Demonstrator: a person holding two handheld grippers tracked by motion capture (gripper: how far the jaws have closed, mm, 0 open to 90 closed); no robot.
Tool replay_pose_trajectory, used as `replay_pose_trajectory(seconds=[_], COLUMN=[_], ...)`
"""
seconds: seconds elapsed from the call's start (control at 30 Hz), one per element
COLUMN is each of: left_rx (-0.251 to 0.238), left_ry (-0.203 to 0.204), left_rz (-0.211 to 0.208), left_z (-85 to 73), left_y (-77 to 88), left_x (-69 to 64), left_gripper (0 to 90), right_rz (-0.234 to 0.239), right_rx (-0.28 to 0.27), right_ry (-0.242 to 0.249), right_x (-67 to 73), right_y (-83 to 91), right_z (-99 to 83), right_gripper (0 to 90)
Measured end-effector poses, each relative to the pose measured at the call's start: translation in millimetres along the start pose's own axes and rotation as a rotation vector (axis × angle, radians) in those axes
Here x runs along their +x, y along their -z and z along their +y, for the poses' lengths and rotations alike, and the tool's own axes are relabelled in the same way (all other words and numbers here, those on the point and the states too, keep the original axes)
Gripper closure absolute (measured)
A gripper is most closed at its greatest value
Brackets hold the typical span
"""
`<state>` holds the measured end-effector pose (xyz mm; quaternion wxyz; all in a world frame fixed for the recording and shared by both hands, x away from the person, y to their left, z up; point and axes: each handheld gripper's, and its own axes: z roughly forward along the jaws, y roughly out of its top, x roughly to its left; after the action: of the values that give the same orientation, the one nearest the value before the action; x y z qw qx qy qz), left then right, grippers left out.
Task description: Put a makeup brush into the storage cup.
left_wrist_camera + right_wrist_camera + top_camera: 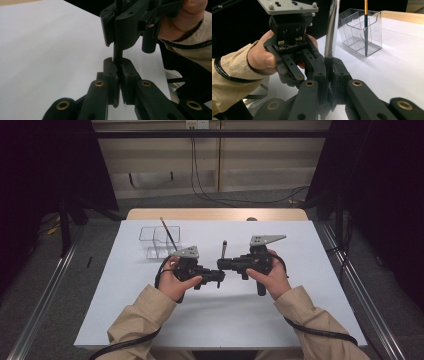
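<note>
Counting two tools (220, 270), two pens (224, 249), one holder (150, 242)

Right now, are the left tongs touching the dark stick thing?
Touching. In the left gripper view, the left tongs are shut on the dark pen-like stick, their pads pressing both its sides.

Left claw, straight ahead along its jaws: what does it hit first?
Most likely the right claw. It sits directly beyond the left claw, jaws facing, and both are shut on the same dark pen. The gap between them looks short, though depth is hard to judge.
</note>
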<state>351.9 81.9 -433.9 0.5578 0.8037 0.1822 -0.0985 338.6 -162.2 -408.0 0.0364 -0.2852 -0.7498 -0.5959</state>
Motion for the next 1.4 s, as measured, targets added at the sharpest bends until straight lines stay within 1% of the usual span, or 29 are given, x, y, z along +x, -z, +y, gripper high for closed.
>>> replay_pose_trajectory(seconds=[0.07, 0.1, 0.17, 0.23, 0.27, 0.37, 0.43, 0.47, 0.5, 0.53, 0.6, 0.63, 0.73, 0.77, 0.8, 0.83, 0.87, 0.93, 0.97, 1.07, 1.17, 1.2, 1.27, 1.3, 1.33, 1.4], left_rx=[-0.007, -0.007, -0.015, -0.015, -0.017, -0.034, -0.036, -0.048, -0.051, -0.054, -0.073, -0.080, -0.092, -0.104, -0.104, -0.104, -0.106, -0.107, -0.113, -0.130, -0.141, -0.142, -0.149, -0.154, -0.151, -0.156], left_ry=[0.010, 0.005, 0.009, 0.007, 0.008, 0.016, 0.010, 0.019, 0.017, 0.009, 0.018, 0.018, 0.022, 0.013, 0.013, 0.002, -0.011, -0.027, -0.034, -0.051, -0.053, -0.052, -0.061, -0.057, -0.065, -0.059], left_rz=[-0.011, -0.004, -0.012, -0.007, -0.015, -0.017, -0.014, -0.006, -0.002, 0.002, -0.004, 0.000, 0.002, 0.004, 0.004, 0.010, 0.025, 0.046, 0.041, 0.061, 0.069, 0.078, 0.078, 0.077, 0.078, 0.068], left_z=[-0.7, -0.9, -1.9, -2.2, -2.1, -1.3, -0.8, -0.5, -0.3, -0.1, 0.4, 1.2, 2.8, 4.9, 4.9, 6.6, 8.2, 10.0, 10.8, 13.5, 16.3, 17.2, 19.2, 20.1, 21.0, 22.3], left_y=[-0.1, 0.0, 0.1, 0.8, 1.2, 3.1, 4.6, 7.3, 8.8, 10.0, 11.4, 12.9, 14.5, 16.3, 16.3, 17.7, 18.0, 19.0, 19.7, 20.8, 22.1, 22.1, 22.2, 22.0, 22.2, 21.5], left_x=[0.3, 0.2, 0.6, 0.5, 0.8, 1.7, 2.5, 3.3, 3.6, 4.1, 3.4, 3.2, 3.0, 2.7, 2.7, 2.4, 1.7, 1.6, 1.6, 1.1, 1.7, 1.6, 2.5, 2.1, 2.5, 2.3], left_gripper=[84.1, 84.1, 84.0, 83.7, 83.2, 76.2, 71.4, 68.5, 66.7, 63.6, 57.6, 54.7, 41.8, 37.8, 35.2, 35.2, 28.0, 19.9, 18.0, 13.6, 10.6, 9.5, 7.8, 6.5, 5.9, 4.7], right_rz=[0.000, 0.001, 0.002, -0.001, 0.001, -0.008, -0.006, -0.011, -0.012, -0.016, -0.016, -0.017, -0.020, -0.021, -0.021, -0.021, -0.024, -0.023, -0.025, -0.023, -0.022, -0.020, -0.020, -0.020, -0.020, -0.020], right_rx=[-0.003, -0.003, -0.001, -0.001, 0.001, 0.016, 0.019, 0.021, 0.019, 0.016, 0.018, 0.017, 0.017, 0.015, 0.015, 0.014, 0.015, 0.016, 0.015, 0.014, 0.015, 0.016, 0.018, 0.018, 0.018, 0.020], right_ry=[-0.001, 0.000, 0.003, 0.009, 0.007, 0.020, 0.020, 0.014, 0.014, 0.015, 0.017, 0.019, 0.024, 0.024, 0.024, 0.024, 0.027, 0.026, 0.029, 0.034, 0.036, 0.037, 0.039, 0.040, 0.041, 0.044], right_x=[0.4, 0.4, 0.7, 1.0, 1.0, 0.4, -0.2, -1.7, -2.0, -2.5, -2.9, -3.0, -3.2, -2.8, -2.8, -2.8, -2.8, -2.8, -3.0, -3.2, -3.1, -2.9, -2.7, -2.6, -2.5, -2.5], right_y=[-0.8, -1.0, -1.4, -1.2, -0.9, -0.8, -0.6, 0.9, 1.5, 2.3, 3.7, 4.3, 5.5, 6.3, 6.3, 6.5, 7.2, 7.5, 7.6, 7.8, 7.8, 7.8, 7.8, 7.8, 7.9, 7.9], right_z=[0.0, 0.1, 0.5, 0.5, 0.5, -0.1, -0.5, -1.5, -1.6, -1.6, -1.4, -1.3, -1.0, -0.8, -0.8, -0.8, -1.0, -1.4, -1.7, -2.0, -2.0, -2.0, -1.9, -1.8, -1.8, -1.9], right_gripper=[84.1, 84.1, 84.2, 84.2, 84.2, 84.3, 84.3, 84.3, 84.3, 84.3, 84.3, 84.3, 84.3, 84.3, 84.3, 84.3, 84.3, 84.3, 84.3, 84.3, 84.3, 84.3, 84.3, 84.4, 84.3, 84.3])
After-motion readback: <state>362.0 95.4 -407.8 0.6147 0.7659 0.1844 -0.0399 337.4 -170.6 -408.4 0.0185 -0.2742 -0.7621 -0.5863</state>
